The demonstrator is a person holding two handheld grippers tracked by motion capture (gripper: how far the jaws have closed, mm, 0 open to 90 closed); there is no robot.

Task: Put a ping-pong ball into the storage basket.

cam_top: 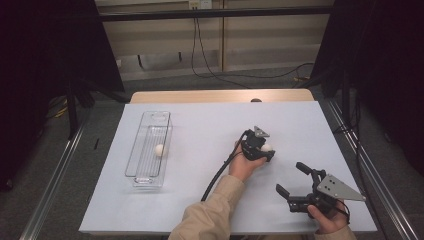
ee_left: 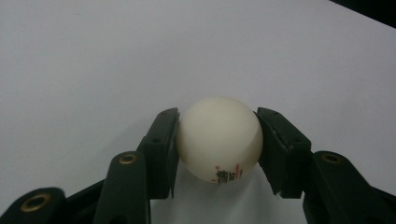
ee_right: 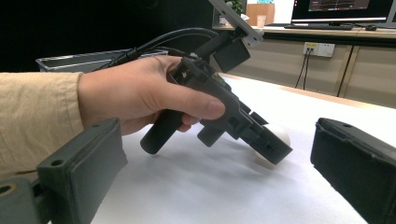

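A clear wire-lined bin (cam_top: pixel 148 150) is lying at the left of the white surface (cam_top: pixel 200 125), and it is holding one white ball (cam_top: pixel 159 150). A second ball (ee_left: pixel 218 140) is resting on the surface near its centre. The left tongs (ee_left: pixel 218 145) are pinching this second ball, one pad pressing on each side of it. The right tongs (cam_top: pixel 292 179) are sitting near the front right edge, spread wide with nothing between them, well apart from the pinched ball.
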